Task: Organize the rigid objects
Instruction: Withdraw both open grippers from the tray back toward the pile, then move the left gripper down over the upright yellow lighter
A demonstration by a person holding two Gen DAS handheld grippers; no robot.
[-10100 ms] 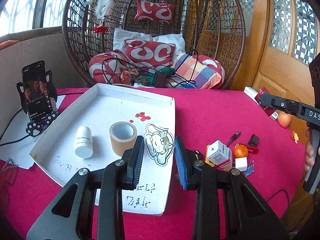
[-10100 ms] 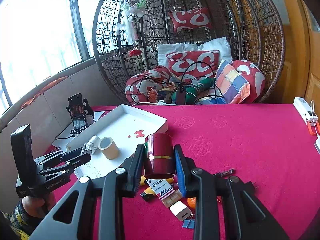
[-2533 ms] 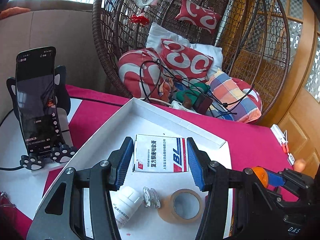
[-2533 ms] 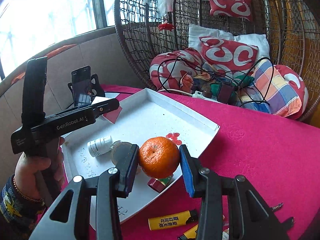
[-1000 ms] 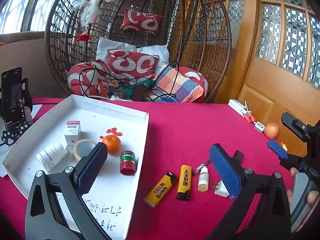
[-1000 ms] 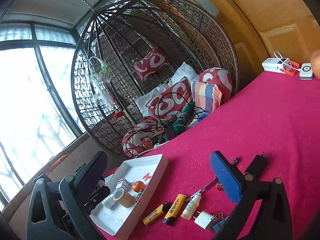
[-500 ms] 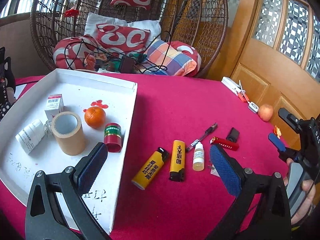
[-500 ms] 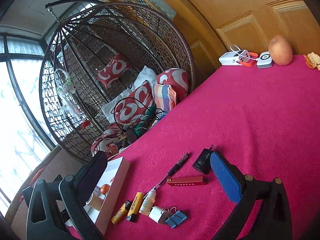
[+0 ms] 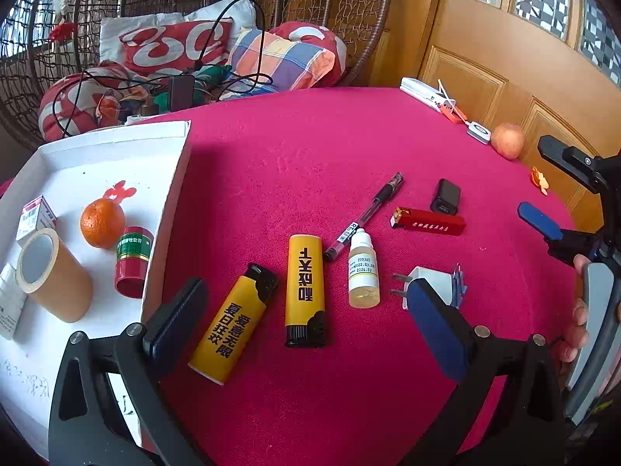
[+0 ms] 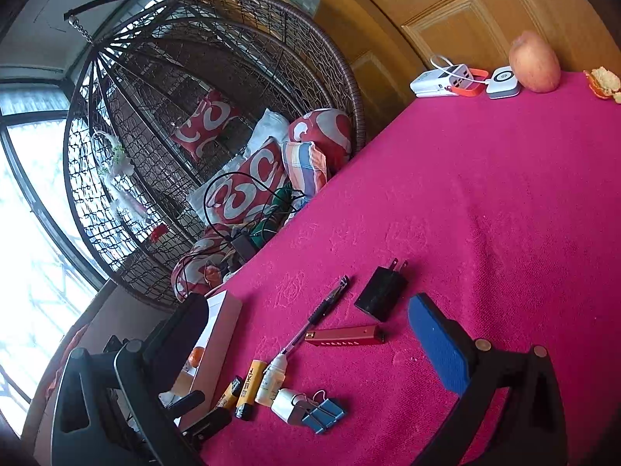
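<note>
Two spread grippers [image 9: 306,318] [image 10: 306,334] over tablecloth [image 9: 310,147].

Left gripper [image 9: 302,322], jaws wide apart and holding nothing, above two yellow lighters [image 9: 233,324] [image 9: 304,289] lying side by side on the red tablecloth [image 9: 310,155]. Right of them: a dropper bottle [image 9: 363,272], a pen [image 9: 365,213], a red lighter [image 9: 427,221], a black charger [image 9: 445,196] and a white plug [image 9: 431,283]. The white tray [image 9: 116,147] at left holds an orange [image 9: 102,223], a red jar [image 9: 132,262] and a tape roll [image 9: 52,275].
</note>
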